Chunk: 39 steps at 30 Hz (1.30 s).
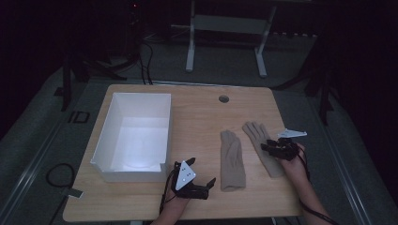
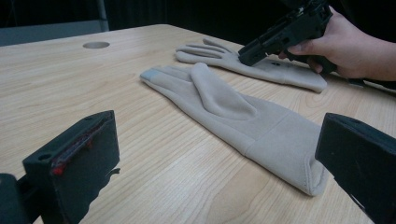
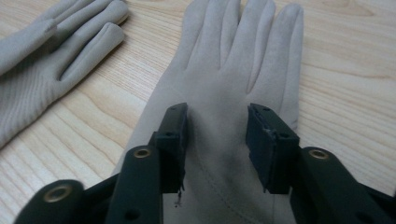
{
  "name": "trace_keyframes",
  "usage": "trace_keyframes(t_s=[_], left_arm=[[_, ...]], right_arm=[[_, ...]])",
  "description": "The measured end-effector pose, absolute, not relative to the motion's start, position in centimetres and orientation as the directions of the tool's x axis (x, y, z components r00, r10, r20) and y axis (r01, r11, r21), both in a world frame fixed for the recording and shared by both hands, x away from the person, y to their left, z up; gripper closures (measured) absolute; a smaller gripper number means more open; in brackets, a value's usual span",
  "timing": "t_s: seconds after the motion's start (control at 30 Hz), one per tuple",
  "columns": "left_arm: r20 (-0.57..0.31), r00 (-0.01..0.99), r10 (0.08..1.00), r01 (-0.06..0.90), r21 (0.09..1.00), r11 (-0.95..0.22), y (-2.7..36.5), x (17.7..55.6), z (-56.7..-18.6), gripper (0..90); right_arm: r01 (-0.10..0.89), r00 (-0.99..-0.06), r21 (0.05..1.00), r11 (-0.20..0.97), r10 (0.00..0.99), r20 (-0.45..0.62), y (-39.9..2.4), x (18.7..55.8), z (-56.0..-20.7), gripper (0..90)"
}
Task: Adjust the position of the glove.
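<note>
Gloves side by side on the wooden surface [image 1: 197,112]: my right gripper [image 3: 217,128] sits directly over the palm of the right-hand glove [image 3: 233,74], jaws part-way narrowed either side of the cloth but not yet pinching it. That glove's long axis runs straight ahead of the jaws, fingers pointing away. My left gripper [image 1: 199,185], spread wide and empty, rests near the cuff of the other glove [image 1: 232,161]. White box [image 1: 133,136] stands further left; dim room beyond.

Looks like a dim lab/test room to me: wood bench [image 1: 197,101], grey carpet [image 1: 42,136], floor cables [image 1: 56,174], metal frame legs [image 1: 190,47] behind.
</note>
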<state>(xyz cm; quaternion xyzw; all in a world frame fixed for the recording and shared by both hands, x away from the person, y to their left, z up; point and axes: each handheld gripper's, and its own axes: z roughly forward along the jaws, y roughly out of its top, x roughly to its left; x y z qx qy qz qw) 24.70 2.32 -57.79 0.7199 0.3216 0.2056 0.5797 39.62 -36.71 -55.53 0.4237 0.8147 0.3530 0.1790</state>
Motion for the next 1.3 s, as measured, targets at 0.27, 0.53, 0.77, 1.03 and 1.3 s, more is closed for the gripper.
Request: trace_keyframes(t_s=[0.27, 0.53, 0.77, 1.03, 1.3], left_arm=[[-0.075, 0.708, 0.702, 0.224, 0.967, -0.123, 2.3, 24.7, -57.8, 0.1], [-0.077, 0.707, 0.703, 0.225, 0.967, -0.121, 2.3, 24.7, -57.8, 0.1], [-0.072, 0.708, 0.703, 0.223, 0.967, -0.126, 2.3, 24.7, -57.8, 0.1], [-0.067, 0.709, 0.702, 0.22, 0.967, -0.13, 2.3, 24.6, -57.8, 0.1], [-0.066, 0.709, 0.702, 0.221, 0.966, -0.132, 2.3, 24.6, -57.8, 0.1]], right_arm=[[0.609, -0.515, 0.714, 0.345, 0.857, 0.026, -36.2, 39.3, -55.0, 82.9], [0.582, -0.418, 0.774, 0.248, 0.908, 0.024, -35.6, 37.7, -51.3, 83.6], [0.519, -0.369, 0.829, 0.21, 0.929, -0.004, -35.5, 35.3, -48.2, 83.6], [0.512, -0.242, 0.848, 0.136, 0.97, -0.01, -36.4, 32.2, -47.5, 83.5], [0.588, -0.157, 0.806, 0.067, 0.987, 0.032, -36.5, 32.0, -50.8, 83.2]])
